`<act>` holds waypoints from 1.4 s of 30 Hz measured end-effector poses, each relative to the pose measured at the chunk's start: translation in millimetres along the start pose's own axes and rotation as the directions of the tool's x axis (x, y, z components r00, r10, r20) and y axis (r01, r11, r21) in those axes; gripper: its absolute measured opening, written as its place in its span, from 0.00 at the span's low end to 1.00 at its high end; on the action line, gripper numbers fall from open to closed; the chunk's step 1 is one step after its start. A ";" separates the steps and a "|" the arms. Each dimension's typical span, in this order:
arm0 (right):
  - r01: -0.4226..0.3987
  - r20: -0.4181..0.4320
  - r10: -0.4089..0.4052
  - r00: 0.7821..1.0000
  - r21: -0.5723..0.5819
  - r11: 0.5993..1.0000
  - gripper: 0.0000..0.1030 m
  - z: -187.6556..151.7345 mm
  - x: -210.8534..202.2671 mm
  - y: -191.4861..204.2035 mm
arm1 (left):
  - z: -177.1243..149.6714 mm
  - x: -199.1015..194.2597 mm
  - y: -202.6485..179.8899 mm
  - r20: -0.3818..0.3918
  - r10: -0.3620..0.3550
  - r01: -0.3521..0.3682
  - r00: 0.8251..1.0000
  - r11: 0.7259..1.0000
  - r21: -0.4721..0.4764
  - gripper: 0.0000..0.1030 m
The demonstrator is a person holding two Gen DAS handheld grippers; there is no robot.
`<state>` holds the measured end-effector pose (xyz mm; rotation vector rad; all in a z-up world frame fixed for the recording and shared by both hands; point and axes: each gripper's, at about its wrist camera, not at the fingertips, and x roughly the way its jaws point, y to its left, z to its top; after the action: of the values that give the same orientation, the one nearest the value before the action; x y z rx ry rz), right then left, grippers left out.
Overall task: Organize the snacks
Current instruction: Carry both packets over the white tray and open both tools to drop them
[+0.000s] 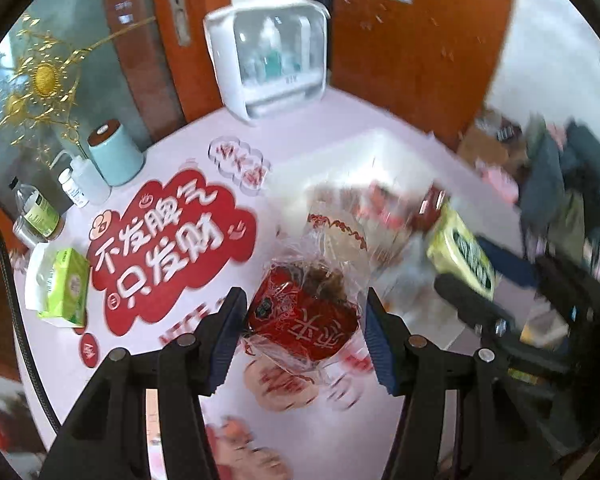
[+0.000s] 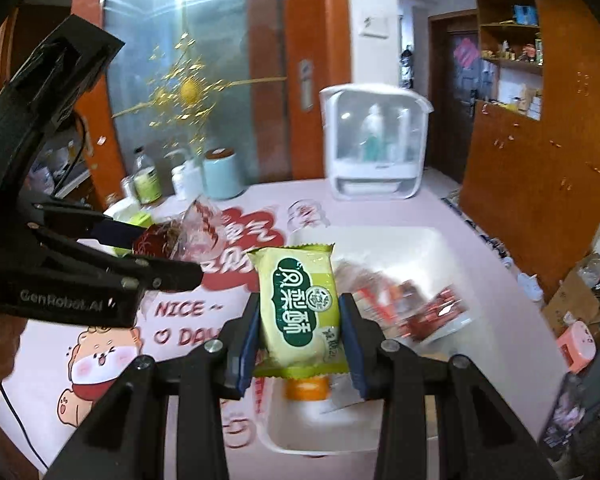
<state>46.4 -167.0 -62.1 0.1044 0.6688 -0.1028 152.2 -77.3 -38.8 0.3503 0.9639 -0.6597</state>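
My table mat (image 1: 172,240) carries a red cloud reading "不发脾气 只发财" in white. In my right view the same mat also shows "NICE ~" and "DAY", its last letter cut off by my finger. My left claw (image 2: 100,304) bears "GenRobot.AI" on its body. The green pack (image 2: 298,312) between my right fingers reads "凤梨酥". The red pack (image 1: 300,316) has gold characters I cannot make out.

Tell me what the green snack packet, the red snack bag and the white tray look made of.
Green packet: glossy plastic film, judging by its sheen and crimped ends. It is held in the right gripper.
Red bag: thin clear plastic film with red print, crinkled and glinting, contents visible through it.
White tray: probably smooth rigid plastic, with rounded corners and an even white surface; glazed ceramic cannot be ruled out.
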 end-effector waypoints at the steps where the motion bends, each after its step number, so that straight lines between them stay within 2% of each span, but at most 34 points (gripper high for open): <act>1: 0.001 0.004 -0.001 1.000 0.002 1.000 0.37 6.5 -3.7 -11.0 | 11.2 -3.1 -9.8 0.016 -0.002 0.003 1.000 0.999 -0.038 0.55; 3: 0.002 0.018 -0.002 1.000 0.008 1.000 0.37 21.6 -11.1 -32.3 | 26.0 -4.1 -22.2 0.030 -0.007 0.009 1.000 0.997 -0.083 0.55; 6: 0.004 0.042 -0.004 0.999 0.005 1.000 0.37 47.1 -17.6 -59.5 | 51.1 -3.5 -43.6 0.043 0.051 -0.045 0.998 0.990 -0.137 0.55; 8: 0.008 0.059 -0.008 0.998 0.000 1.000 0.37 64.8 -19.2 -73.7 | 62.8 -2.4 -50.4 0.046 0.058 -0.049 0.997 0.984 -0.169 0.55; 12: 0.002 0.079 0.000 0.997 -0.026 1.000 0.37 103.0 -15.1 -96.9 | 84.7 -4.7 -61.0 0.055 0.101 -0.087 0.993 0.975 -0.205 0.56; 17: 0.000 0.068 0.002 0.998 -0.032 0.999 0.38 132.9 1.8 -114.0 | 103.0 -11.7 -68.3 0.082 0.136 -0.112 0.987 0.962 -0.250 0.57; 24: -0.019 0.050 0.021 0.999 -0.036 0.999 0.38 148.1 23.2 -124.3 | 111.5 -5.6 -74.6 0.076 0.159 -0.132 0.984 0.952 -0.276 0.58; 26: -0.020 0.037 0.021 0.999 -0.041 0.999 0.38 149.7 31.0 -125.5 | 113.1 -3.6 -76.4 0.077 0.166 -0.139 0.983 0.950 -0.281 0.62; 28: -0.037 0.008 0.037 0.999 -0.048 0.998 0.39 151.0 40.9 -126.7 | 114.1 -1.9 -79.1 0.076 0.172 -0.144 0.982 0.948 -0.283 0.70; 29: -0.050 -0.007 0.050 0.999 -0.051 0.997 0.42 151.0 45.5 -126.6 | 114.5 -2.0 -79.9 0.078 0.178 -0.149 0.981 0.947 -0.285 0.72; 32: -0.071 -0.024 0.070 0.997 -0.038 0.997 0.61 149.9 54.6 -131.1 | 114.5 0.0 -81.6 0.068 0.206 -0.179 0.976 0.942 -0.285 0.82; 36: -0.070 -0.032 0.069 0.997 -0.023 0.997 0.62 148.2 56.7 -135.7 | 110.6 1.6 -80.4 0.062 0.178 -0.150 0.982 0.939 -0.308 0.83; 39: -0.071 -0.038 0.070 0.997 -0.029 0.997 0.62 145.4 54.0 -134.2 | 106.0 1.8 -79.8 0.045 0.172 -0.149 0.984 0.935 -0.323 0.89; 42: -0.064 -0.046 0.062 0.997 -0.042 0.997 0.62 144.4 53.6 -130.7 | 100.3 -1.2 -80.5 0.040 0.177 -0.153 0.983 0.930 -0.335 0.89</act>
<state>159.8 -318.3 8.7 0.0863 0.7110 -0.0251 163.1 -192.7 16.9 0.1067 0.9481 -0.3445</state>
